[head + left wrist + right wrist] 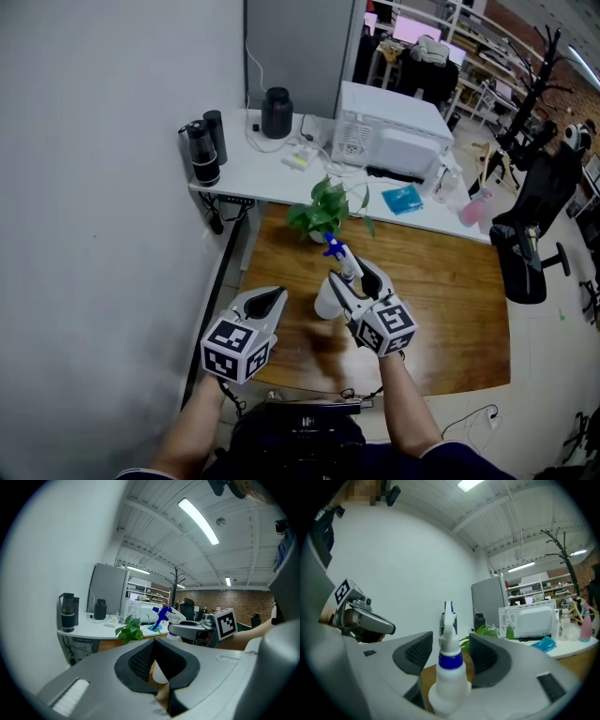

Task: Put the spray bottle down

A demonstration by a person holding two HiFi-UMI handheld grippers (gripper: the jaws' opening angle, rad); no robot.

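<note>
A white spray bottle (327,297) with a blue trigger head stands upright on the wooden table (441,300). My right gripper (352,274) is open around it. In the right gripper view the spray bottle (449,667) rises between the two pads, with a gap showing on both sides of its neck. My left gripper (277,295) hangs to the left of the bottle, apart from it, shut with nothing in it. From the left gripper view the spray bottle (164,616) and the right gripper (187,630) show ahead, beyond the closed tips of the left gripper (153,644).
A small potted plant (323,211) stands just behind the bottle. Beyond it a white desk (253,173) carries a microwave (389,131), black flasks (202,150) and a black canister (277,112). A wall runs along the left; an office chair (534,244) stands at the right.
</note>
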